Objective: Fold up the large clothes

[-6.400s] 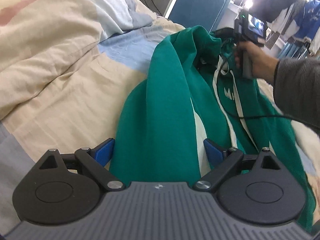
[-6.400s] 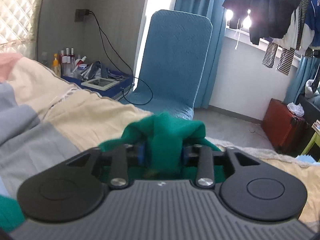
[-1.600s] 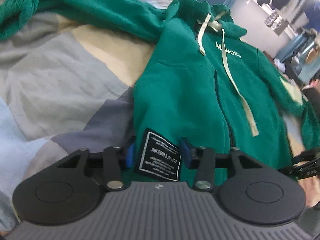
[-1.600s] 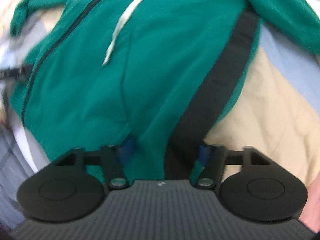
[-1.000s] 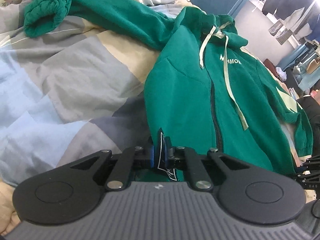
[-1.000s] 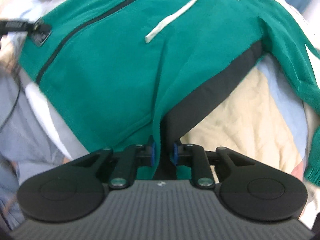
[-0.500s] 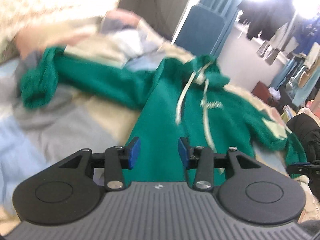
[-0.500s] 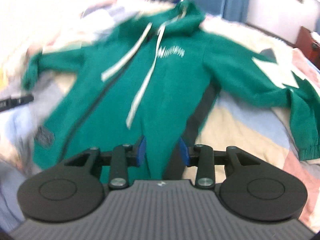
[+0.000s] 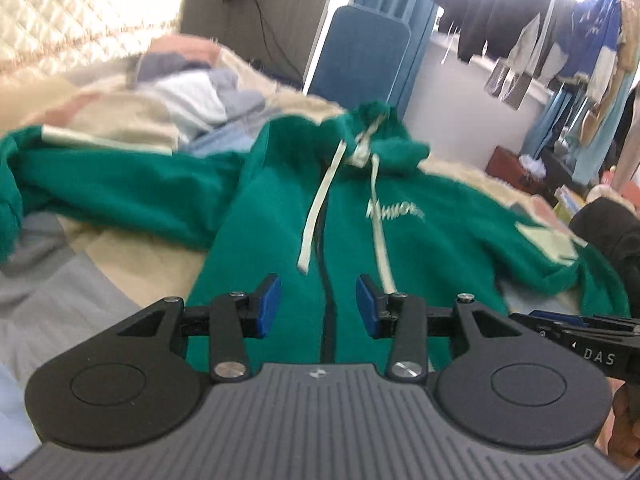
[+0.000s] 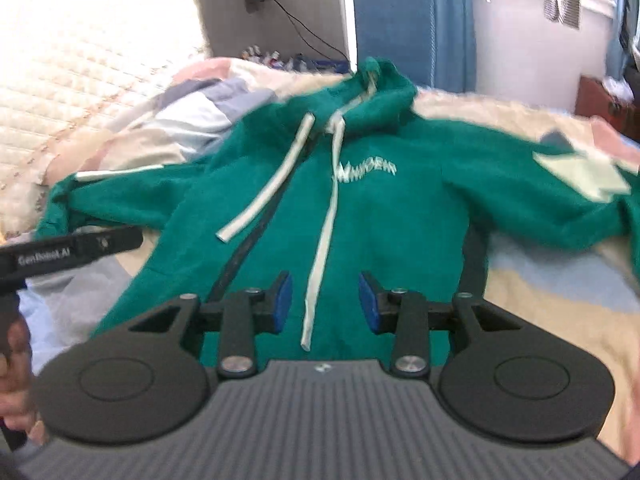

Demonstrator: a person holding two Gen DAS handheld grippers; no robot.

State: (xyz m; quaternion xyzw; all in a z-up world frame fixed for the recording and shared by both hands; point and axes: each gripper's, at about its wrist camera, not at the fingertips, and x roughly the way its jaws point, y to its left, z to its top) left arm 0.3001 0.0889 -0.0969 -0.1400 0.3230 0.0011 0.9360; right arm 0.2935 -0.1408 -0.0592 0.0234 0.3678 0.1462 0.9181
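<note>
A green zip-up hoodie (image 10: 384, 216) lies spread front-up on a patchwork quilt (image 10: 560, 300) covering the bed, hood toward twelve o'clock and both sleeves stretched out to nine and three o'clock. In the right wrist view, at nine o'clock, the left gripper (image 10: 136, 238) shows side-on as a black bar above the quilt, held by a hand (image 10: 16, 376) at the picture's edge. Two white drawstrings (image 10: 320, 260) run down the chest from the hood, one on either side of the dark zipper (image 10: 244, 256), with white lettering (image 10: 366, 170) just right of them. The right gripper (image 10: 325, 306) hangs above the lower front with its blue pads spread apart and nothing between them; the long drawstring's end lies on the fabric beneath. In the left wrist view the left gripper (image 9: 318, 306) likewise stands with pads parted and empty above the zipper (image 9: 326, 292). A pale patch (image 10: 580, 174) marks the sleeve at two o'clock. A blue chair (image 10: 394, 28) stands beyond the hood.
</note>
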